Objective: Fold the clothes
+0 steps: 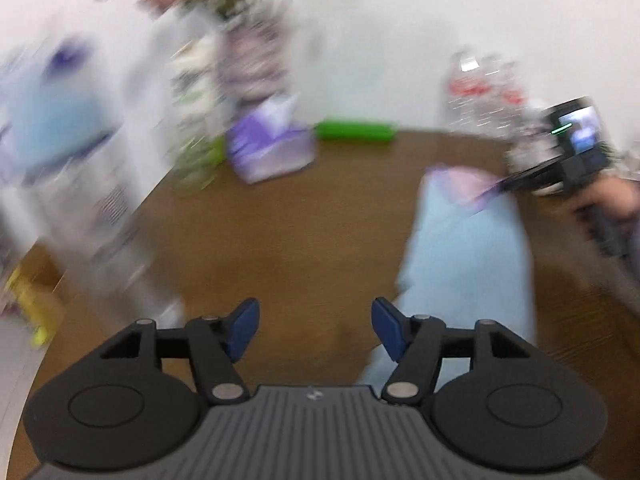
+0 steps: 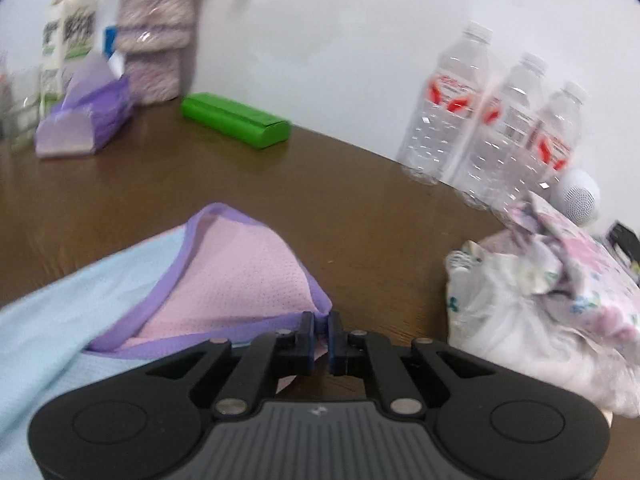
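Between the closed jaws of the right gripper (image 2: pixel 319 330): the purple-trimmed corner of a light blue mesh garment with pink lining (image 2: pixel 236 272), pinched and raised off the brown wooden table (image 2: pixel 360 208); the blue body trails left of the jaws. Ahead: green oblong case (image 2: pixel 236 120). Ahead-right: three clear plastic water bottles (image 2: pixel 500 120); crumpled floral cloth pile (image 2: pixel 560 300). Left gripper (image 1: pixel 316 330): jaws spread wide, nothing between them, garment just right of them.

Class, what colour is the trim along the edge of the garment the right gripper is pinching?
Purple trim, clearest in the right wrist view.
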`<state>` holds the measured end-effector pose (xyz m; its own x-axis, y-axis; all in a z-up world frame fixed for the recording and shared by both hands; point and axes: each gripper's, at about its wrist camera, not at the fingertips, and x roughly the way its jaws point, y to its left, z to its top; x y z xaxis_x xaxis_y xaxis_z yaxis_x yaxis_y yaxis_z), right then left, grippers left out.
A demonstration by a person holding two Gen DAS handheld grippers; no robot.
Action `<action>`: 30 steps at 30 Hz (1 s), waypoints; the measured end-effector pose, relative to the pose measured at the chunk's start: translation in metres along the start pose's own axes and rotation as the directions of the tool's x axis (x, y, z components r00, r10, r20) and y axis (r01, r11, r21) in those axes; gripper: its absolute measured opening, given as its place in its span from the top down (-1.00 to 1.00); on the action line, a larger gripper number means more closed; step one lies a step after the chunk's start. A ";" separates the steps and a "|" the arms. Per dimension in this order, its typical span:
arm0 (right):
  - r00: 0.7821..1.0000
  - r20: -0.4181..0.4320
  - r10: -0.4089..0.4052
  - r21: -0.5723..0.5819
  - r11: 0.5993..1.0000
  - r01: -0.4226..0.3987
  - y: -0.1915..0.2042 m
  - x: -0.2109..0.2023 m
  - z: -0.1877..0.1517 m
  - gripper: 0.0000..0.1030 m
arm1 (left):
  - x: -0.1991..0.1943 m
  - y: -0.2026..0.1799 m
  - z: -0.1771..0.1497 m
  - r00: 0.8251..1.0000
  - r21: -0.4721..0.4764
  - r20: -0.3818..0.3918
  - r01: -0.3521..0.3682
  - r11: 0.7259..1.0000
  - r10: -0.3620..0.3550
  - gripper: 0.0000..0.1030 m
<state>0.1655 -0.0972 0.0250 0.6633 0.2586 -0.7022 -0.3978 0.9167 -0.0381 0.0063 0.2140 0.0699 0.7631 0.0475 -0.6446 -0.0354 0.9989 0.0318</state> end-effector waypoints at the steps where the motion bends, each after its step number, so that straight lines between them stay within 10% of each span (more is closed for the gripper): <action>1: 1.000 0.001 0.020 0.013 1.000 -0.020 0.006 -0.007 -0.006 0.77 | 0.004 0.006 -0.009 1.000 -0.012 -0.020 0.011 1.000 -0.011 -0.23; 6: 0.993 0.013 0.121 0.077 0.990 -0.121 0.035 -0.041 -0.036 0.59 | 0.006 0.019 -0.045 0.988 -0.061 -0.052 0.142 0.988 -0.145 -0.03; 11: 0.976 0.034 0.217 0.135 0.966 -0.219 0.066 -0.074 -0.066 0.40 | -0.012 0.018 -0.063 0.970 -0.106 -0.039 0.234 0.966 -0.239 0.70; 14: 0.966 0.043 0.255 0.143 0.955 -0.259 0.091 -0.070 -0.072 0.49 | -0.028 0.005 -0.078 0.971 -0.124 -0.031 0.230 0.965 -0.236 0.76; 16: 0.975 0.053 0.218 0.087 0.971 -0.222 0.101 -0.067 -0.072 1.00 | -0.038 -0.002 -0.091 0.968 -0.160 -0.020 0.243 0.957 -0.249 0.77; 24: 0.999 0.025 0.028 0.048 0.998 -0.029 0.063 -0.099 -0.097 0.99 | -0.077 -0.062 -0.127 0.922 -0.241 -0.002 0.374 0.895 -0.386 0.79; 30: 0.975 0.164 0.151 -0.108 0.985 -0.134 0.051 -0.182 -0.152 0.87 | -0.111 -0.070 -0.131 0.888 -0.088 0.055 0.459 0.884 -0.456 0.76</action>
<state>-0.0715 -0.1438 0.0426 0.6905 0.4400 -0.5740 -0.5492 0.8354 -0.0203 -0.1605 0.1386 0.0396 0.7294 -0.4133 -0.5451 0.2625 0.9050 -0.3349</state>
